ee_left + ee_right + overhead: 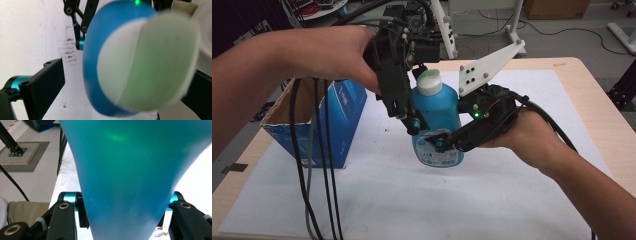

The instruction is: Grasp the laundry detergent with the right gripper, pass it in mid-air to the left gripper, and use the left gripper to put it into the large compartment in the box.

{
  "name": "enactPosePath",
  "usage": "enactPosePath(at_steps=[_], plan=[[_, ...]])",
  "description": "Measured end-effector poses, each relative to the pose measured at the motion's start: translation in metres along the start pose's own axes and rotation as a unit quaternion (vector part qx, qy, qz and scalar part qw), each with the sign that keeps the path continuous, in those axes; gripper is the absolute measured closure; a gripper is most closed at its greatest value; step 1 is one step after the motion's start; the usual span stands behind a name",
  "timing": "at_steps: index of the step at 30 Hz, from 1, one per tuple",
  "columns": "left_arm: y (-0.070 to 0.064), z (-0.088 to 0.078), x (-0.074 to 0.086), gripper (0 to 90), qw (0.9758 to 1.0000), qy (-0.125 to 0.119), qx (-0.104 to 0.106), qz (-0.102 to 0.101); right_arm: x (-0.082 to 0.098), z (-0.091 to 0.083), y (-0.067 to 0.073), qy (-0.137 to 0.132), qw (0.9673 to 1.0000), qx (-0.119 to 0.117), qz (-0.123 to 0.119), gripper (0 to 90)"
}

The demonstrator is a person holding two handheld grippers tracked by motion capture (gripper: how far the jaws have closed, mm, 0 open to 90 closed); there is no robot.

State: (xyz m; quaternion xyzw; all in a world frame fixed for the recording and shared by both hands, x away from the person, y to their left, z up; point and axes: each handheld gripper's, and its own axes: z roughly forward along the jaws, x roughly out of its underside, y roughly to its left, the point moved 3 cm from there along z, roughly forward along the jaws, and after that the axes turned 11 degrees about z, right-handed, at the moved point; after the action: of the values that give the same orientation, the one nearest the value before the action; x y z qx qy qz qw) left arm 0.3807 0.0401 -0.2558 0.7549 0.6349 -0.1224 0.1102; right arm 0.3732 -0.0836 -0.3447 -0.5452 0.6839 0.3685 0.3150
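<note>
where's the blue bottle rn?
High view: the blue bottle stands upright at table centre, right of the blue cardboard box. The right gripper clamps its lower body; the left gripper hangs over its white cap.

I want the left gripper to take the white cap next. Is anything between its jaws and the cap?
Nothing visible: the left gripper hangs open over the blue bottle, its white cap bare between the jaws.

Both claws black, cyan pivot collars, brass screws. Left claw (412,120) trails black cables. Right claw (447,142): white three-cornered plate, green LED.
</note>
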Motion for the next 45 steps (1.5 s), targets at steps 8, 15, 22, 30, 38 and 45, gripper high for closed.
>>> enactPosePath(at_steps=[8,15,22,30,38,45], plan=[[0.0002,0.0022,0.0,9.1,0.9999,0.0,0.007,0.009,-0.0005,0.0058,0.0027,0.006,1.0,-0.007,0.0,46.4],[-0.0001,0.0053,0.0009,16.6,0.9998,0.001,0.012,0.015,0.0003,0.0074,0.0016,0.007,1.0,-0.006,0.002,46.4],[-0.0008,0.007,0.0007,23.2,0.9997,0.0,0.016,0.019,0.0013,0.0083,0.0016,0.011,0.9999,-0.006,0.002,46.4],[-0.0024,0.0078,0.0015,29.8,0.9995,-0.002,0.019,0.027,0.0016,0.0097,0.0034,0.01,0.9999,-0.009,0.006,46.4],[-0.0051,0.0075,0.001,37.6,0.9994,-0.005,0.018,0.029,0.0026,0.0103,0.0048,0.012,0.9998,-0.013,0.006,46.4],[-0.0073,0.003,-0.0026,37.9,0.9996,-0.003,0.021,0.02,0.0019,0.0084,0.007,0.002,0.9997,-0.023,0.005,44.0]])
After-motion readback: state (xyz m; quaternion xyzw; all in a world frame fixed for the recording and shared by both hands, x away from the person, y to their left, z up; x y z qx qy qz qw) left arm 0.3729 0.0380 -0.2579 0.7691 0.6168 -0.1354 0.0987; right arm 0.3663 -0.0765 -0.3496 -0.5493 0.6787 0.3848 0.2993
